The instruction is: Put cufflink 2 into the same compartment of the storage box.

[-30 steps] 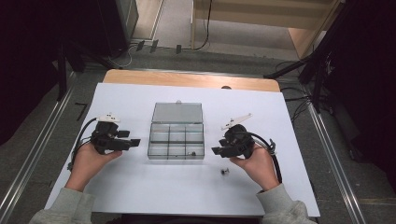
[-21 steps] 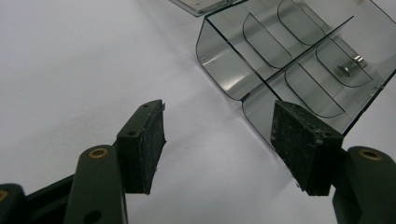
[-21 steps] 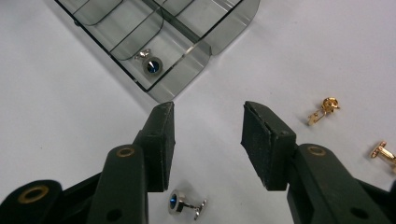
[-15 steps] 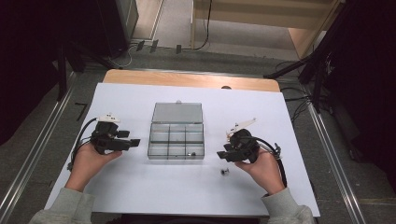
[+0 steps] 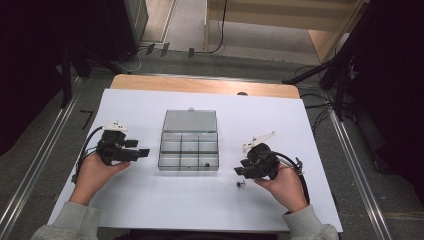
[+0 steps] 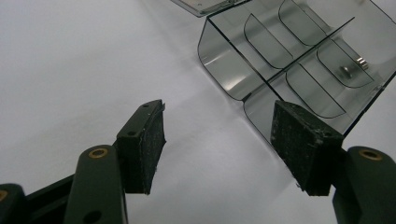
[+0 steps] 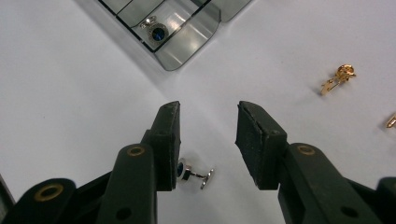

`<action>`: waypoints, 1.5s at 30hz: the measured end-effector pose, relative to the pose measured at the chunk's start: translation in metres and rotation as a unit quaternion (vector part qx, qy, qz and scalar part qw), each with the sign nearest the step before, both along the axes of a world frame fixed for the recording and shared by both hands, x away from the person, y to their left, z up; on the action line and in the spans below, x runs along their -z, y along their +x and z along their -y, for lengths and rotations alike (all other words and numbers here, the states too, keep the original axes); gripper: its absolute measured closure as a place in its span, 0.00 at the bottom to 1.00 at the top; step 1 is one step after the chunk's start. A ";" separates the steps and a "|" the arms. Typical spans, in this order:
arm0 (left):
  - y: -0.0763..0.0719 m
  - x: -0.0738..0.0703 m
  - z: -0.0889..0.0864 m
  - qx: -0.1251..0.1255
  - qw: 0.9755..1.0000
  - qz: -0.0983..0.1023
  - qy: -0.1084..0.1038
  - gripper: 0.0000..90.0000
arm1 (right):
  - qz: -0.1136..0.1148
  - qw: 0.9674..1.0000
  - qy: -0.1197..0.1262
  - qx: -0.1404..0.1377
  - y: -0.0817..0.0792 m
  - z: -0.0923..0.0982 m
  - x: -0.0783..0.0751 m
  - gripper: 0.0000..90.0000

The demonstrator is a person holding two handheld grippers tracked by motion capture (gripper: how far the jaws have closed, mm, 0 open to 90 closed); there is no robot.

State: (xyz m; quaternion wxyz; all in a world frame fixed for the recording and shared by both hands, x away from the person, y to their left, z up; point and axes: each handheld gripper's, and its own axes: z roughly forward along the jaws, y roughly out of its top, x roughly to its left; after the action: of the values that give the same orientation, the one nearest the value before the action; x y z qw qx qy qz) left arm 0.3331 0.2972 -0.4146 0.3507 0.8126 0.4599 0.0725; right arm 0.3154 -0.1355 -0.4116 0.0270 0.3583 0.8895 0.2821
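Silver and blue-faced, the cufflink (image 7: pixel 192 173) lies on the white bench (image 5: pixel 150 200), low between the jaws of the right gripper (image 7: pixel 208 140), its head just beside the left pad and partly hidden behind it. Those jaws have just been closing, yet stand partly apart with no pad pressing on the cufflink. In the high view the cufflink (image 5: pixel 241 184) sits just before the right gripper (image 5: pixel 239 172), near the clear compartment box (image 5: pixel 189 146). The left gripper (image 6: pixel 217 135) gapes wide over bare bench beside the box (image 6: pixel 261 60).
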 end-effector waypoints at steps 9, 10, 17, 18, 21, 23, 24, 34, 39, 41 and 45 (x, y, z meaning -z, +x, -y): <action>0.000 0.000 0.001 0.000 1.000 0.000 0.000 0.40 | -0.006 1.000 -0.003 -0.002 -0.006 0.004 0.004 0.69; 0.001 0.000 0.001 -0.001 1.000 0.000 0.000 0.40 | -0.006 1.000 -0.003 -0.002 -0.006 0.004 0.005 0.69; 0.000 0.000 0.001 0.001 1.000 0.000 0.000 0.40 | -0.014 1.000 -0.010 -0.008 -0.010 0.005 0.010 0.69; 0.000 0.000 0.001 0.000 1.000 0.001 0.001 0.40 | -0.015 1.000 -0.010 -0.009 -0.010 0.004 0.011 0.69; 0.000 0.000 0.001 0.000 1.000 0.001 0.000 0.40 | -0.018 1.000 -0.009 -0.013 -0.013 0.003 0.014 0.68; 0.000 0.000 0.001 0.001 1.000 0.001 0.001 0.40 | -0.023 1.000 -0.008 -0.014 -0.014 0.002 0.017 0.68; 0.000 0.000 0.001 0.002 1.000 0.002 0.002 0.40 | -0.024 1.000 -0.011 -0.014 -0.015 0.002 0.018 0.68; 0.001 0.000 0.002 0.004 1.000 -0.001 0.002 0.40 | -0.027 0.999 -0.023 -0.028 -0.018 0.001 0.030 0.68; 0.001 0.000 0.002 0.004 1.000 -0.002 0.003 0.40 | -0.026 0.999 -0.034 -0.031 -0.017 0.001 0.035 0.68; 0.001 0.000 0.002 0.004 1.000 -0.001 0.003 0.40 | -0.025 0.998 -0.037 -0.034 -0.017 0.001 0.037 0.67; 0.001 0.000 0.002 0.004 1.000 -0.002 0.003 0.40 | -0.014 0.998 -0.042 -0.049 -0.020 -0.001 0.042 0.68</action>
State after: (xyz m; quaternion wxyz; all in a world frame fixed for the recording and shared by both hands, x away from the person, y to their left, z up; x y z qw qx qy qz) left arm 0.3340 0.2954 -0.4149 0.3479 0.8157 0.4567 0.0706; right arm 0.2956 -0.1349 -0.4534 0.0153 0.3172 0.9172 0.2406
